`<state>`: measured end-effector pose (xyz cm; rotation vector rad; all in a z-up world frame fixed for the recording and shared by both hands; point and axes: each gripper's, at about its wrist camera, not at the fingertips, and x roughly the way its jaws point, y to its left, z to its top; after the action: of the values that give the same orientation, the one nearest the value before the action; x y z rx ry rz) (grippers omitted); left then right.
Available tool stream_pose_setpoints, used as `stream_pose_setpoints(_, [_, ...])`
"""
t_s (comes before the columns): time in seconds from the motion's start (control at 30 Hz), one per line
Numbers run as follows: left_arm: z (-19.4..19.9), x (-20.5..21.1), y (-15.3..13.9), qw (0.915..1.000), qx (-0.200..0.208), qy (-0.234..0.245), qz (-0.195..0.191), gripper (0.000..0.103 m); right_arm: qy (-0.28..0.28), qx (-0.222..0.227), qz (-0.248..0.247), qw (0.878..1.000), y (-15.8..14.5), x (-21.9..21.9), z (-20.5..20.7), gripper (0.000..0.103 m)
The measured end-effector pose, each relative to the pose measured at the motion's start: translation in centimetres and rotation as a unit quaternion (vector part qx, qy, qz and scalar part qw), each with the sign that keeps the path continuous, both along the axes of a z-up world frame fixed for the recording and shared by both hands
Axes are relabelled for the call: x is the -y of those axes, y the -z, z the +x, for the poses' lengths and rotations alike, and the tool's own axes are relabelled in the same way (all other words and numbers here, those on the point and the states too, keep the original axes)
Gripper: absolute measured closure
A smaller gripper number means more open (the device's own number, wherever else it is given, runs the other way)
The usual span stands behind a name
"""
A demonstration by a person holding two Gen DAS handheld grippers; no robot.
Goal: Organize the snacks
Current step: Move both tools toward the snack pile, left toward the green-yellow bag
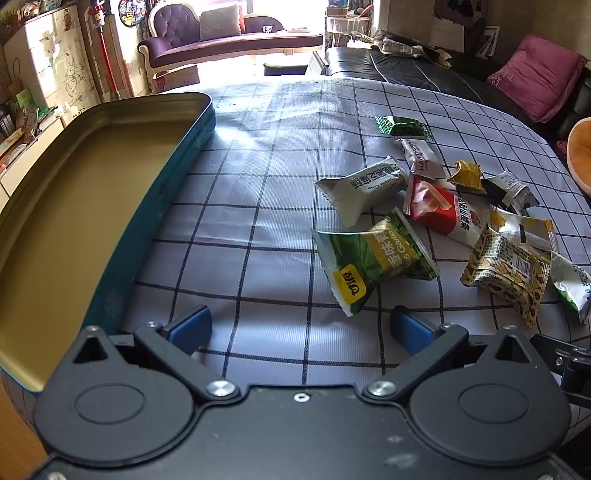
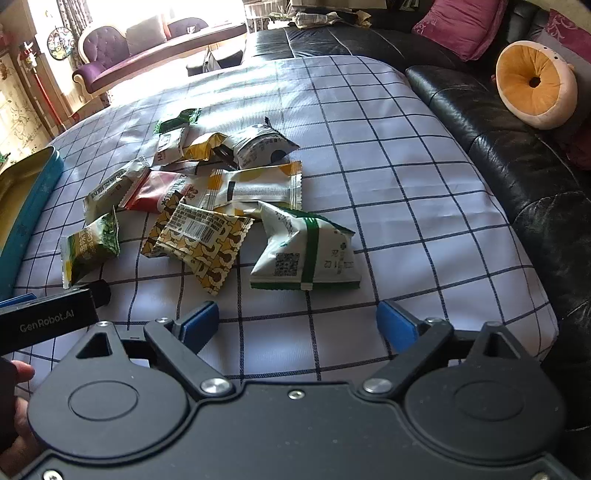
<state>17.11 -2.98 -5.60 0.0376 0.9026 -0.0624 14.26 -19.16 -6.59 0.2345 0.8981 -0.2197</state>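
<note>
Several snack packets lie in a loose pile on the checked tablecloth (image 1: 258, 192). A green garlic-pea packet (image 1: 373, 258) is nearest my left gripper (image 1: 301, 328), which is open and empty just short of it. A blue tin with a gold inside (image 1: 74, 221) stands empty on the left. In the right wrist view my right gripper (image 2: 297, 325) is open and empty, just short of a white packet with green stripes (image 2: 303, 251). A yellow patterned packet (image 2: 199, 240) and the green packet (image 2: 92, 247) lie left of it. The tin's corner (image 2: 33, 199) shows at far left.
A black leather sofa (image 2: 498, 129) with a pink cushion (image 2: 461, 26) and a round orange cushion (image 2: 535, 85) borders the table on the right. A purple chaise (image 1: 229, 37) stands beyond the table. The left gripper's body (image 2: 48, 321) shows at the right view's left edge.
</note>
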Motion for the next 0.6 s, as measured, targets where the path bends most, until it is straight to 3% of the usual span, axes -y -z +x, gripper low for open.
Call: stream_pose_setpoints(0.6, [-0.34, 0.01, 0.03, 1.0, 0.006, -0.001, 0.001, 0.0, 0.009, 0.004, -0.029, 1.0, 0.13, -1.02, -0.17, 0.008])
